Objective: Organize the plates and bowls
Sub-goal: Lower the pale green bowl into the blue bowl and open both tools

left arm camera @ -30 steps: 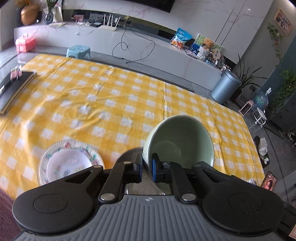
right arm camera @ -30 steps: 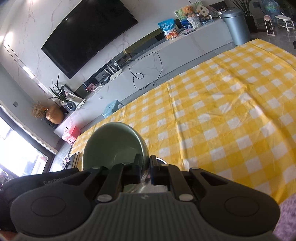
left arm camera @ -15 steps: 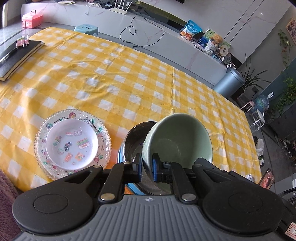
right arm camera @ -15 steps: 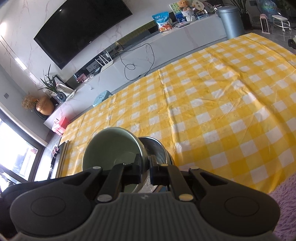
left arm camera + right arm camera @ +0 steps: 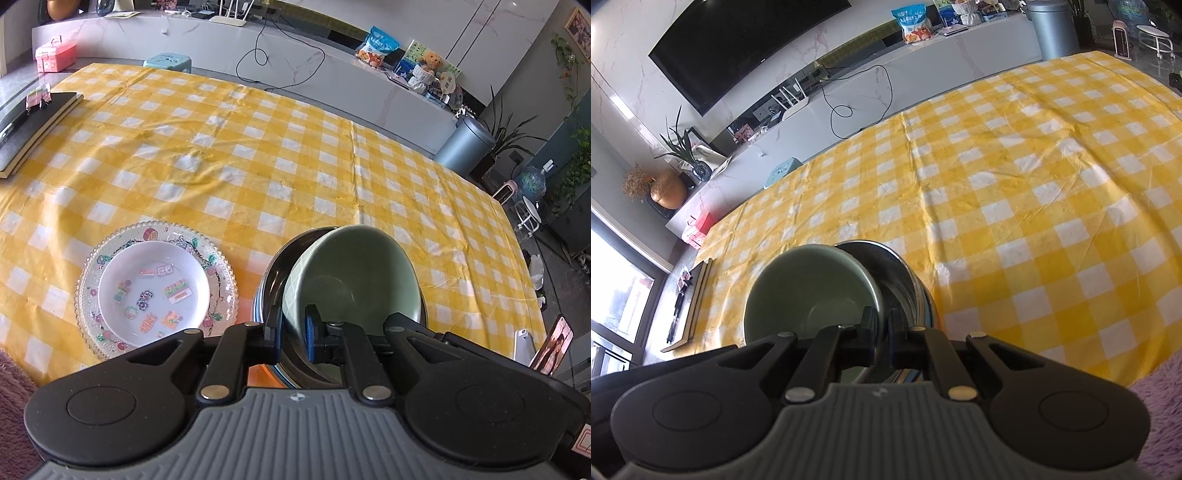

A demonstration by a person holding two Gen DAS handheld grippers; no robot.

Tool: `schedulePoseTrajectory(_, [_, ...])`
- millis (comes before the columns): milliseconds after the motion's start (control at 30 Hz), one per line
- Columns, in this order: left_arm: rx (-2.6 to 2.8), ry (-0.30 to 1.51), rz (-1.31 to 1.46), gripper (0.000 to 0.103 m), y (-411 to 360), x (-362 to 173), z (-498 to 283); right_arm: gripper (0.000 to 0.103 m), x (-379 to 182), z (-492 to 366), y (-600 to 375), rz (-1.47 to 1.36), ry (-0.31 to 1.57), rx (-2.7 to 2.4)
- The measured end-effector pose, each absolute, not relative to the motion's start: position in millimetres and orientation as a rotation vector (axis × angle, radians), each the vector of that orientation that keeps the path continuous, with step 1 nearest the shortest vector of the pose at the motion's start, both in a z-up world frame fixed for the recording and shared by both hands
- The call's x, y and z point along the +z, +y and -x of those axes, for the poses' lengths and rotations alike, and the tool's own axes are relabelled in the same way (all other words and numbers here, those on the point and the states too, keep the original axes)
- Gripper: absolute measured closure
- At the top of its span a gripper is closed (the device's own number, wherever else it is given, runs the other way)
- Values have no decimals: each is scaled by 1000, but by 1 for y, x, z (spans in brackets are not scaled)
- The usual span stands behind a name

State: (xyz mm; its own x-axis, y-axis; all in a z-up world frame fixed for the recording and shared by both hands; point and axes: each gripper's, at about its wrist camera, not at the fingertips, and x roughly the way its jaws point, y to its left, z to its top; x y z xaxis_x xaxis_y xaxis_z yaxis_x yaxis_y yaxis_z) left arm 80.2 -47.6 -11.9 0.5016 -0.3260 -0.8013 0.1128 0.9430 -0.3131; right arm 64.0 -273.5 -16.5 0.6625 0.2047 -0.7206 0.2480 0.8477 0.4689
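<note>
Over the steel bowl [image 5: 275,273], both hand-held grippers pinch the green bowl [image 5: 354,277].

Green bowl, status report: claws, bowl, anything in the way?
Both claws shut on green bowl rim, left claw, right claw. Bowl tilted, partly inside steel bowl. Stacked plates sit apart, not in the way.

A yellow checked cloth [image 5: 258,162] covers the desk. At its far left edge lies a dark book [image 5: 33,125] with a small pink clip [image 5: 37,99] on it. Beyond the desk runs a long white shelf [image 5: 295,70] bearing a pink box [image 5: 55,55], a router [image 5: 229,18], a snack bag [image 5: 378,46] and a teddy bear [image 5: 428,62]. A blue stool [image 5: 168,61] stands before it, a grey bin [image 5: 465,146] at its right end. A TV [image 5: 738,44] hangs above.
</note>
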Motion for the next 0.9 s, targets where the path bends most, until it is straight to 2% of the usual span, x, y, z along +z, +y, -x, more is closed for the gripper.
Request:
schedulePoseTrajectory(433, [-300, 1032, 255, 85, -44, -13, -85, 98, -16, -62, -275, -571, 844, -37])
schedulePoseTrajectory(567, [-305, 1029, 270, 78, -43, -11, -85, 94, -16, -62, -277, -585, 842, -38])
schedulePoseTrajectory(667, [-307, 1021, 263, 78, -44, -11, -85, 94, -16, -62, -277, -589, 841, -36])
schedulePoseTrajectory(900, [-306, 900, 197, 70, -45, 7, -78, 93, -1, -54, -279, -575, 748, -36])
